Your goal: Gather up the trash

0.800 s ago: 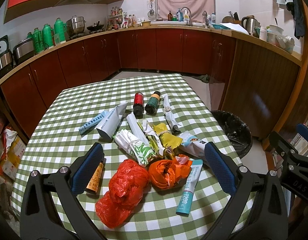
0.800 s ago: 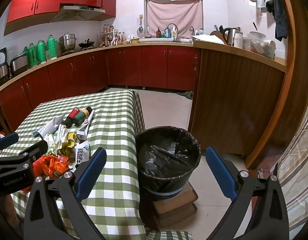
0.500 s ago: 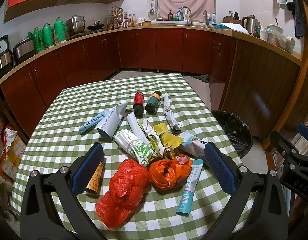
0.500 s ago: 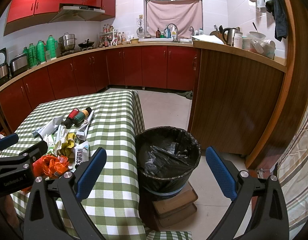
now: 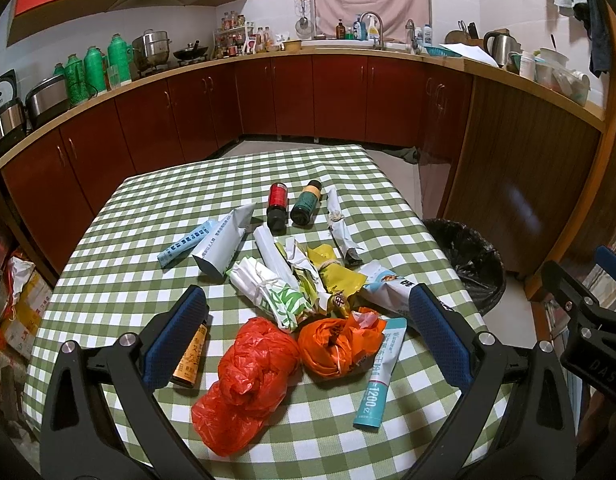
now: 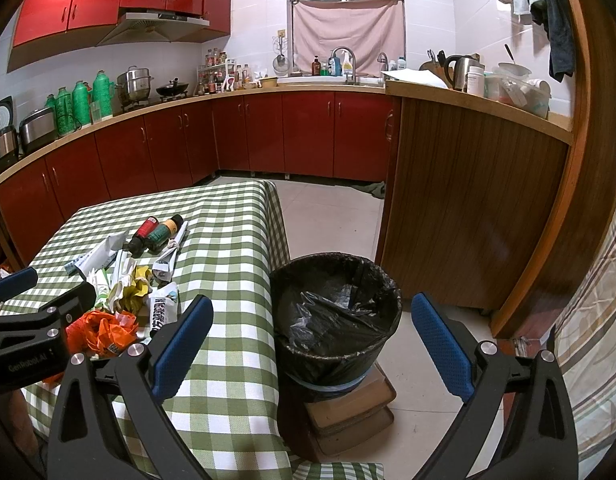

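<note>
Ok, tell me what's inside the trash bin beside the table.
The trash bin shows only its crumpled black liner; no trash is visible on it. The bottom is hidden by the liner's folds and the near rim, so something small there can't be ruled out.

Left wrist view: looked down and forward over the checked table (image 5: pixel 107 280) from its near edge, close above the trash
Right wrist view: sat off the table's right side, facing the black-lined bin (image 6: pixel 336 320), near it
Shared: table, bin (image 5: pixel 468 256), far kitchen counter (image 5: pixel 348 50), each other's gripper
</note>
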`<state>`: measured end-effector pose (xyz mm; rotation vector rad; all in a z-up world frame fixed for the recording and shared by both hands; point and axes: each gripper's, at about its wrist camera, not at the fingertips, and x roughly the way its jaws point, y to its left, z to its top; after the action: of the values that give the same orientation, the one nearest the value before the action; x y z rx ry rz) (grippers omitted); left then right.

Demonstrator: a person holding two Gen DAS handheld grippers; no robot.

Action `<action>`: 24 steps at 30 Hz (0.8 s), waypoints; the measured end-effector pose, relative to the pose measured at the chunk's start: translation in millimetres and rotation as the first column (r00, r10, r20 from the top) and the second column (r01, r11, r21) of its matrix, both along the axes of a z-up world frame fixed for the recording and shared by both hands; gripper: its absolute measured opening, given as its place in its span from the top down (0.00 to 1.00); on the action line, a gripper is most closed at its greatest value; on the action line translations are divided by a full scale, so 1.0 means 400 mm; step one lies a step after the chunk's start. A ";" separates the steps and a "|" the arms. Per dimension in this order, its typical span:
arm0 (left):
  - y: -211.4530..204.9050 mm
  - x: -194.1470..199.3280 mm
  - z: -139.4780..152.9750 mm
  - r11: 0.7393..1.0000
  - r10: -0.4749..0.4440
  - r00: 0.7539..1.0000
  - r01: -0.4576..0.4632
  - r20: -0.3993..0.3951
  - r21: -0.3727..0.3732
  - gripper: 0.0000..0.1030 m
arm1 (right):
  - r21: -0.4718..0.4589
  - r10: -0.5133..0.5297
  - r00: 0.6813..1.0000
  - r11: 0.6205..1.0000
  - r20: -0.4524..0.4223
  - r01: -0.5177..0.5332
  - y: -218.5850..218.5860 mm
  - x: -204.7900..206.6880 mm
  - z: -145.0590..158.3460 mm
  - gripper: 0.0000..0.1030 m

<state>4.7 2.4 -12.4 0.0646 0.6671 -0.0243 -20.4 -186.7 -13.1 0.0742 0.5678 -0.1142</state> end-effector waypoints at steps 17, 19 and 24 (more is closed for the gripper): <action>-0.003 0.000 -0.001 1.000 -0.001 1.000 0.001 -0.003 0.001 0.04 | 0.002 -0.001 1.000 1.000 -0.002 0.001 -0.001 0.000 -0.002 0.06; -0.004 0.000 -0.001 1.000 -0.001 1.000 0.001 -0.002 0.001 0.04 | 0.003 0.000 1.000 1.000 -0.002 0.000 -0.001 0.000 -0.002 0.06; -0.004 -0.002 -0.003 1.000 -0.007 1.000 0.007 -0.005 -0.002 0.04 | 0.003 0.001 1.000 1.000 -0.002 -0.001 -0.001 0.000 -0.003 0.06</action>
<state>3.9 0.9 -13.4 0.0653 0.6723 -0.0322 -20.5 -187.2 -14.3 0.0771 0.5703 -0.1121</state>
